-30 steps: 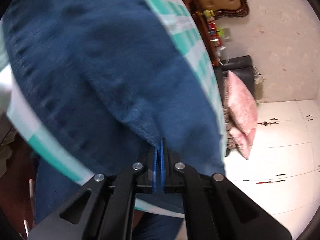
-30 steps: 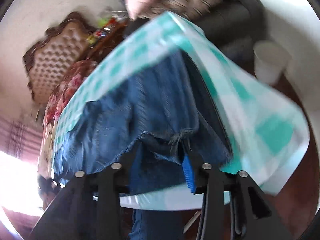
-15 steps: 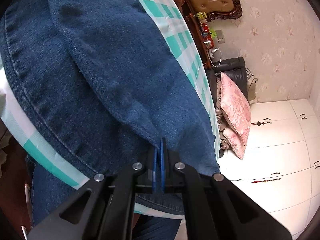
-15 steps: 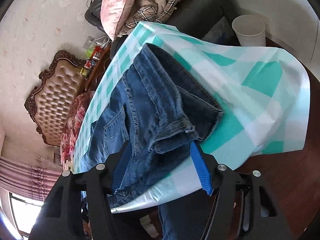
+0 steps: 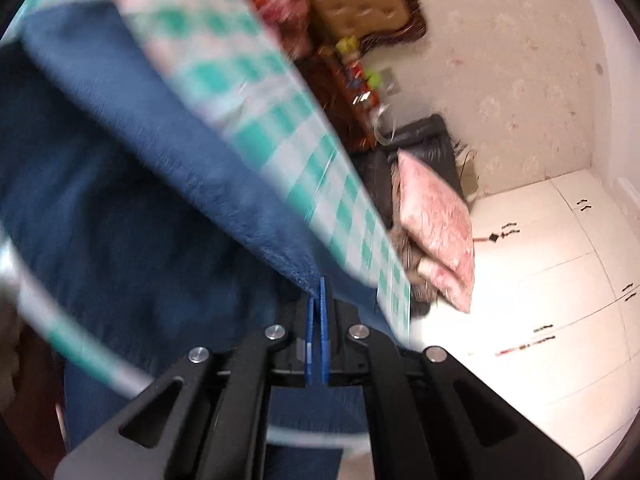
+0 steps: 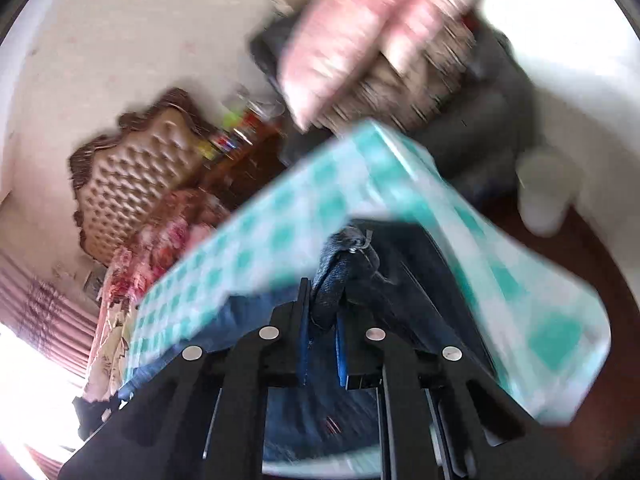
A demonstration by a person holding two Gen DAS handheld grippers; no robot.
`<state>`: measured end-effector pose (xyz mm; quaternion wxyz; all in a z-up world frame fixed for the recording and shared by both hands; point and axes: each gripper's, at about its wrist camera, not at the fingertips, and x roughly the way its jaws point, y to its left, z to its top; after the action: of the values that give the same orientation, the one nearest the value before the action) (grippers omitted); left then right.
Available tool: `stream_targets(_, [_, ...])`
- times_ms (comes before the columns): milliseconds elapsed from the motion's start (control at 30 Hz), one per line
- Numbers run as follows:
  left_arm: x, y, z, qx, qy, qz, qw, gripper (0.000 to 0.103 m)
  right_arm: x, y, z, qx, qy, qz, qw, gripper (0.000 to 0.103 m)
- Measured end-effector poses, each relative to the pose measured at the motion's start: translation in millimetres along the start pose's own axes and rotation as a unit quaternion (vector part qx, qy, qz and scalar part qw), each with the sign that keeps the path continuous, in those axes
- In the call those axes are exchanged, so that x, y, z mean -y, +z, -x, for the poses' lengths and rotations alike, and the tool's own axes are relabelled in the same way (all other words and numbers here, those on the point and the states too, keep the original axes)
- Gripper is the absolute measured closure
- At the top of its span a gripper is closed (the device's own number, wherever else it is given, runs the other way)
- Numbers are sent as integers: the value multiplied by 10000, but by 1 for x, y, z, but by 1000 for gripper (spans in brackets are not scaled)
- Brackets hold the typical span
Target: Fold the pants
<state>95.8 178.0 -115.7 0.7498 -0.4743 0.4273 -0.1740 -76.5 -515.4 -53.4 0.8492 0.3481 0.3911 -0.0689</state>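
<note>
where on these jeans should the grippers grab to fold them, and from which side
Best at the edges of the jeans, coming in from the near table edge with the pads across the cloth. The left gripper is shut on a thin edge corner; the right gripper clamps a bunched hem. On the checked tablecloth only an edge gives the pads something to pinch.

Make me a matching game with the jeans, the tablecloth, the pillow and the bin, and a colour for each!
Things:
1. jeans
2. tablecloth
3. pillow
4. bin

Colours:
A. pink
B. white
C. dark blue
D. teal and white checks

Pairs: 1-C, 2-D, 3-A, 4-B
</note>
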Motion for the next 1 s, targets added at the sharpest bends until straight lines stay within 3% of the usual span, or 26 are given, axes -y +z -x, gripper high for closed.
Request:
stream_targets(100, [-47,-33,-15,-390,444,394,9975,101,46,-34,-40,-649,-669,-329,9951,93])
stream_targets(200, [-73,-43,-25,-441,566,623,9955,101,43,-40,-45,-585,-897,-129,9942,93])
stream_targets(400, [-41,-38,-10,-201,406,266,9986,101,3,-30,-4,-29,-988,350,9945,93])
stream_targets(500, [-60,-45,-18,-340,523,464,9970,101,23,-38,-21,-345,-1222,146,9918,93])
stream_targets(700, [-84,-50,-24,-358,345,825,9953,101,29,-45,-46,-469,-1651,352,9845,93])
stream_targets(867, [-106,-34,-5,82,90,988,9950,85,22,-44,-49,-456,-1912,538,9790,93])
stream_targets(1000, [-127,-5,12,543,94,1197,9913,85,22,-47,-48,-492,-1977,534,9776,93])
